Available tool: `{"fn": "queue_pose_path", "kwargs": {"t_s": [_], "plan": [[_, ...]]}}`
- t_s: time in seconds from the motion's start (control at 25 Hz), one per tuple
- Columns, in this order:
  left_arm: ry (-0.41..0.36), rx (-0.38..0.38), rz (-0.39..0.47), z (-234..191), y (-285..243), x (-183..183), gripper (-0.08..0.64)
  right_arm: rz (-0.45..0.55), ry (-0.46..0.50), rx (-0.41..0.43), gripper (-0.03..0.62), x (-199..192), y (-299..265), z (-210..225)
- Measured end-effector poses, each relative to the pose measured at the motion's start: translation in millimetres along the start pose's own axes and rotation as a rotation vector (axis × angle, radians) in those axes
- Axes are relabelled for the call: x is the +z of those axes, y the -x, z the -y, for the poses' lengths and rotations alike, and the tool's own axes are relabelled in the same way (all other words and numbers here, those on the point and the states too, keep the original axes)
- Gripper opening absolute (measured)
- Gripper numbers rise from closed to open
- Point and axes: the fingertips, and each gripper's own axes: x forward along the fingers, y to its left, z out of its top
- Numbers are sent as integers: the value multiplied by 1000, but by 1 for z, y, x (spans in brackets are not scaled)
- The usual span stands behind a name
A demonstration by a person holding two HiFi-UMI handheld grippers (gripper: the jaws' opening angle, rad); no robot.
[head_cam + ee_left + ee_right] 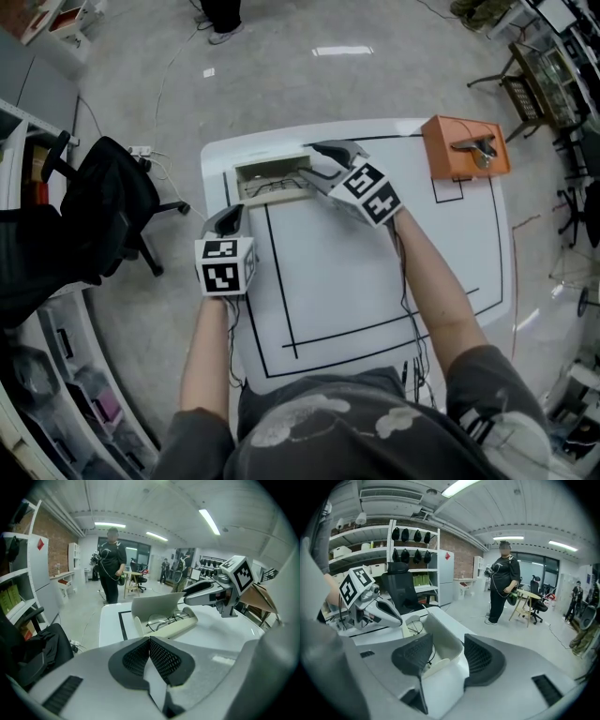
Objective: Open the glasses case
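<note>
Across the white rectangular table (375,309) marked with black lines, an orange box (445,159) sits at the far right corner. The cream hard-shell glasses case (272,178) lies near the far left corner, its long axis running along the far edge and its lid already raised. The right gripper (309,159) meets the case at its right end and is plainly the nearer one. The left gripper (232,216) hangs by the table's left edge, apart from the case, its jaws pressed together on nothing. Only the right gripper view shows the lid standing between that gripper's spread jaws, with a gap on at least one side, so I judge it unclamped. Only the left gripper view shows thin wire-framed glasses (168,619) lying in the case's tray.
</note>
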Motion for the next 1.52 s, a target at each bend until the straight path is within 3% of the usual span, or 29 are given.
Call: {"fn": "queue_pose_path", "kwargs": {"t_s": [0.36, 0.84, 1.04, 1.4, 1.52], "plan": [[-8, -20, 31, -2, -2, 3, 5, 14, -86, -116, 209, 4, 21, 9], [-84, -180, 101, -3, 58, 22, 5, 55, -153, -336, 107, 33, 73, -39], [-132, -260, 119, -2, 90, 15, 5, 102, -240, -459, 2, 39, 100, -71], [-194, -412, 138, 21, 136, -4, 4, 176, -338, -639, 0, 38, 144, -156], [-207, -447, 139, 31, 150, -10, 4, 166, -357, -632, 0, 31, 150, -186]]}}
